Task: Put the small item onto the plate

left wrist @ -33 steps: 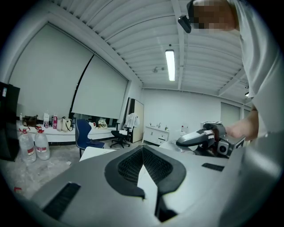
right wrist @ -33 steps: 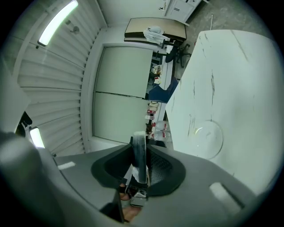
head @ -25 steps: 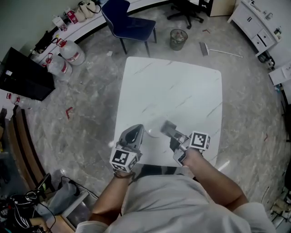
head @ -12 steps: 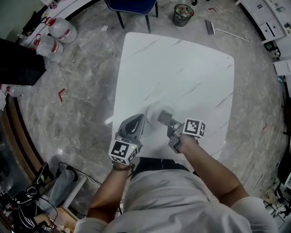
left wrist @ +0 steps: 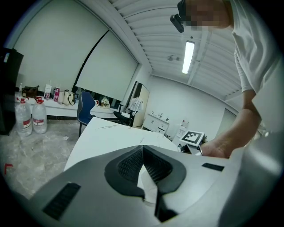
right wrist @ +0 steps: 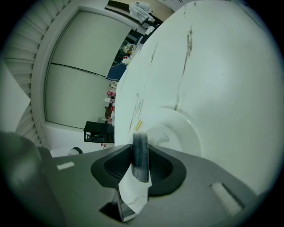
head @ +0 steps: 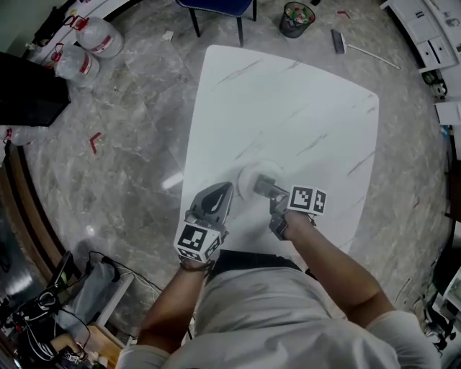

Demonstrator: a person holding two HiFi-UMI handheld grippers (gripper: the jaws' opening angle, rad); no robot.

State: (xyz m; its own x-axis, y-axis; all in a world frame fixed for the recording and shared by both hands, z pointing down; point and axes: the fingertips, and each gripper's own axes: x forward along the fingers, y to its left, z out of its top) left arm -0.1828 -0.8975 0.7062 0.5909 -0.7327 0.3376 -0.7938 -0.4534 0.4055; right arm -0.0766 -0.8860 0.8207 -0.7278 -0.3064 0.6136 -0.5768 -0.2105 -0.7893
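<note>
A white round plate (head: 247, 175) lies on the white marble table (head: 302, 108) near its front edge; it shows too in the right gripper view as the plate (right wrist: 188, 133). My right gripper (head: 266, 187) holds a small dark grey block (head: 262, 184) over the plate's near side. In its own view the block (right wrist: 140, 153) stands upright between the right gripper's (right wrist: 141, 162) pads, which touch it on both sides; the jaws have just been opening slightly. My left gripper (head: 220, 190) is shut and empty, just left of the plate, its pads meeting at the left gripper (left wrist: 143, 150) tip.
A blue chair (head: 216, 6) and a waste bin (head: 297, 18) stand beyond the table's far edge. Water bottles (head: 94, 36) and a black cabinet (head: 29, 94) are on the floor at the left. The table's front edge runs just below both grippers.
Both grippers have come down toward the table. The right one has carried the grey block forward, so its tip now hangs over the plate.
</note>
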